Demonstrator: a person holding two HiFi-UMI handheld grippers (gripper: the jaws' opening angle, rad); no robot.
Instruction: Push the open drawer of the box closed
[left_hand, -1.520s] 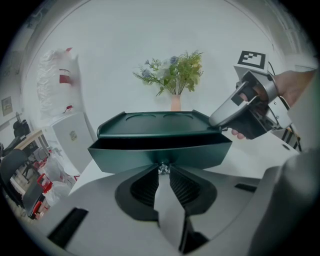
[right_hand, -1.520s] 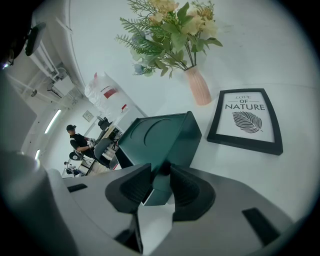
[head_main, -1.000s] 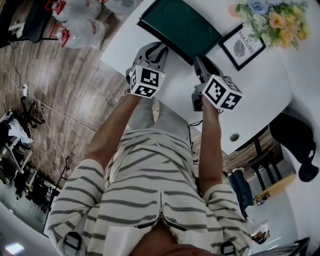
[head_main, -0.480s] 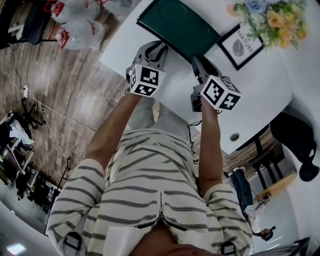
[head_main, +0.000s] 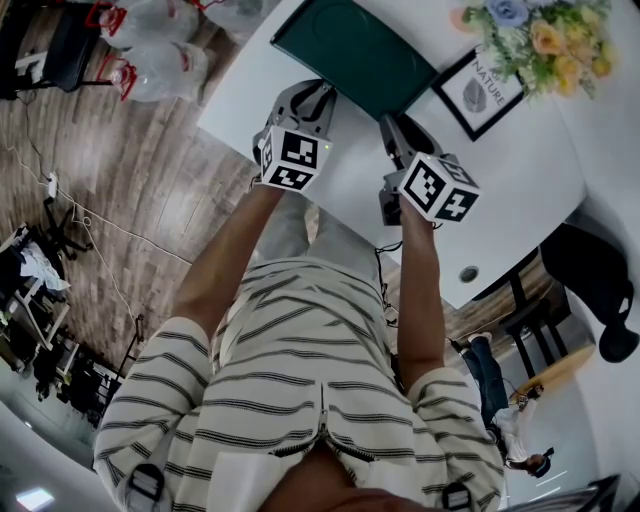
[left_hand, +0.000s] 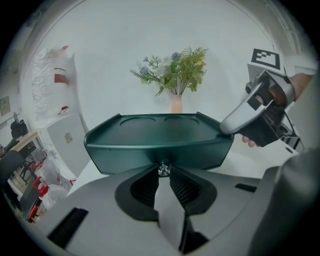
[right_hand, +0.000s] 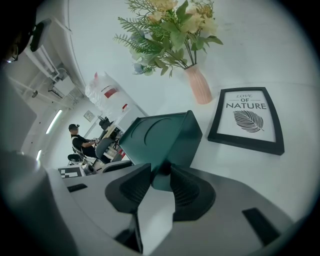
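Note:
A dark green box (head_main: 360, 55) lies on the white table (head_main: 520, 190). In the left gripper view its front face (left_hand: 160, 145) fills the middle, and a small clear knob (left_hand: 163, 170) sticks out of it. My left gripper (left_hand: 163, 175) has its two jaw tips closed on that knob; the head view shows it (head_main: 322, 95) at the box's near edge. My right gripper (right_hand: 162, 172) has the box's near corner (right_hand: 172, 150) wedged between its narrow jaws. It shows at the box's right corner in the left gripper view (left_hand: 222, 129) and in the head view (head_main: 392, 125).
A framed leaf print (head_main: 485, 90) leans behind the box on the right, next to a pink vase of flowers (right_hand: 196, 85). The table's left edge (head_main: 240, 90) drops to a wooden floor with plastic bags (head_main: 160, 60). A person sits far off (right_hand: 80, 142).

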